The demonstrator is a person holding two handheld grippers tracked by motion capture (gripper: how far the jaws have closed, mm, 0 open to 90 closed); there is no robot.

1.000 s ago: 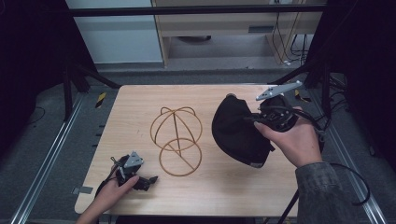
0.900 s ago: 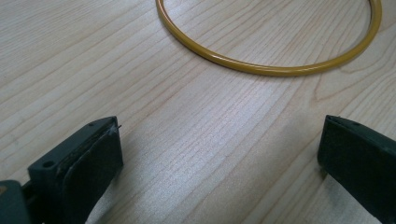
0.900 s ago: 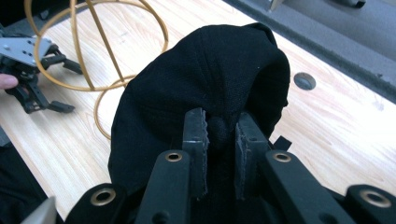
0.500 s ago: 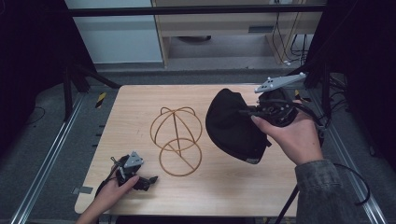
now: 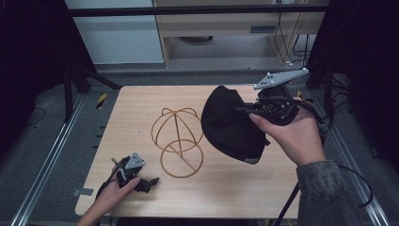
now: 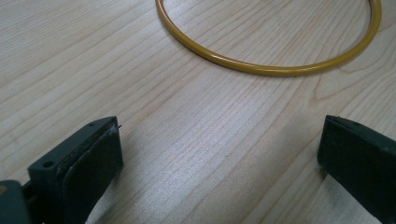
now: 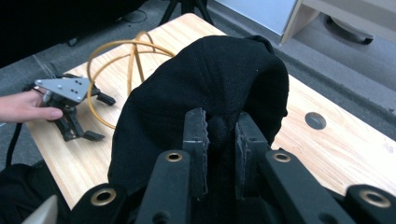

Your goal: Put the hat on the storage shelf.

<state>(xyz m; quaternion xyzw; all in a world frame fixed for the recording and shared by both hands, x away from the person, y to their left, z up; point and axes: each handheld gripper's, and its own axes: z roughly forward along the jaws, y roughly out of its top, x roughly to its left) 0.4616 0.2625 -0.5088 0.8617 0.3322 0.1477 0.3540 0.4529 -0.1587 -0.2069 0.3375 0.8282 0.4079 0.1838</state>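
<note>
Pickup is done: right gripper [image 5: 249, 112] clamps the black fabric cap [image 5: 230, 125] aloft beside the bare gold wire hat stand [image 5: 178, 141], placement pending, while left gripper [image 5: 149, 182] rests open.

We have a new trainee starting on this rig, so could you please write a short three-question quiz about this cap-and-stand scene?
1. True or false: the right gripper is shut on the black cap.
2. Which best describes the left gripper? A) clamped on the wire ring B) open, low over the table C) holding the cap
3. Fill in: the gold wire hat stand sits on the table to the ___ of the cap in the high view.

Key: 1 true; 2 B; 3 left.
</note>
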